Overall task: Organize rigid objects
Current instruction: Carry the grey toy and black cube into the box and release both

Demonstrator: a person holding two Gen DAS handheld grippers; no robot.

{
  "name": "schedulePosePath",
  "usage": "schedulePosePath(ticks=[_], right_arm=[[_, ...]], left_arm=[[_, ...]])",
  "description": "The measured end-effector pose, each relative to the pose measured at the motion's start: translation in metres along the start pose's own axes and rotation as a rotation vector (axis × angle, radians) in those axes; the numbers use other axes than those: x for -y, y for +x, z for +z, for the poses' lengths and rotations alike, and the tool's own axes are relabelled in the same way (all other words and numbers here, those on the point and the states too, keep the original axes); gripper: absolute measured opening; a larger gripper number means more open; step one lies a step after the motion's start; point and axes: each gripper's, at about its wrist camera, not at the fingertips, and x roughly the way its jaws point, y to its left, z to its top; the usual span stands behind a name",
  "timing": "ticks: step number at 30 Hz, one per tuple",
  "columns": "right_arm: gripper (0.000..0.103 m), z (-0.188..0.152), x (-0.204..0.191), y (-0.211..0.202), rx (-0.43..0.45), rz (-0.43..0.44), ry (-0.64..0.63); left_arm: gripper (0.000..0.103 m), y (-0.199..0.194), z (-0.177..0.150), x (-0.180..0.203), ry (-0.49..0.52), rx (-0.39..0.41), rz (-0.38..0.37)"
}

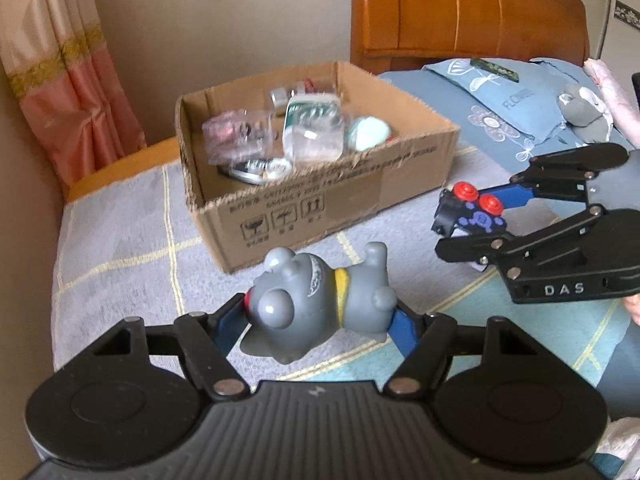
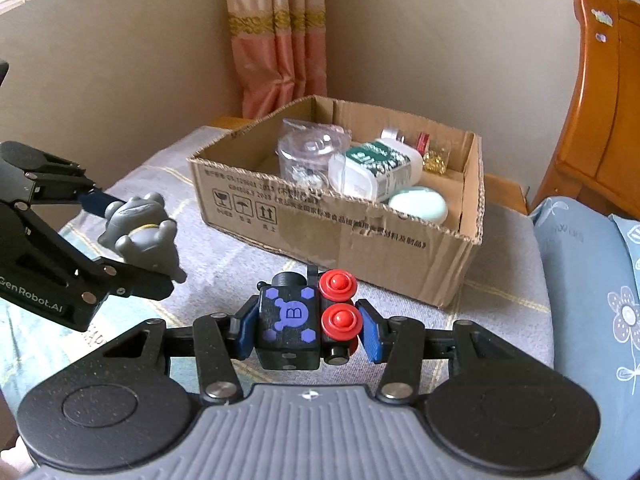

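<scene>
- Left gripper [image 1: 320,320] fingers clamped on grey toy figure [image 1: 316,304].
- Right gripper [image 2: 308,330] fingers clamped on black cube toy [image 2: 290,320].
- Cardboard box [image 2: 400,256] at 12 o'clock, holding bottles.

The toy dog [image 1: 316,304] is grey with a yellow collar. The cube toy [image 2: 290,322] is black with purple hexagons and a purple "B", and carries two red knobs [image 2: 340,320]. Both grippers are black with blue pads: the left gripper [image 1: 320,324], the right gripper [image 2: 308,334]. The cardboard box [image 2: 360,236] is brown with black print. Inside it lie a white bottle [image 2: 376,172] with a green label and a pale mint oval case [image 2: 418,204]. The bed cover [image 1: 120,232] is grey with yellow lines and teal patches. The pillow [image 2: 592,280] is blue with flowers. The curtain [image 2: 280,36] is pink with a gold band. The headboard [image 1: 460,12] is orange-brown wood.
</scene>
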Motion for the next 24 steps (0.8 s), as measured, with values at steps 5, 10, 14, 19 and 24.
schedulePosePath(ticks=[5,10,14,19,24], right_arm=[[0.055,0.003,0.001,-0.014,0.019,0.034,-0.008],[0.055,0.009,0.008,-0.022,0.022,0.056,-0.006],[0.055,0.016,0.014,-0.028,0.022,0.063,-0.016],[0.055,0.025,0.021,-0.032,0.031,0.063,-0.034],[0.055,0.038,0.026,-0.03,0.049,0.051,-0.034]], left_arm=[[0.072,-0.01,0.012,0.005,0.006,0.013,-0.013],[0.072,-0.019,0.024,0.009,0.022,0.021,-0.023],[0.072,-0.025,0.039,0.008,0.034,0.028,-0.026],[0.072,-0.028,0.061,0.003,0.07,0.047,0.007],[0.072,-0.023,0.084,-0.008,0.084,0.07,0.053]])
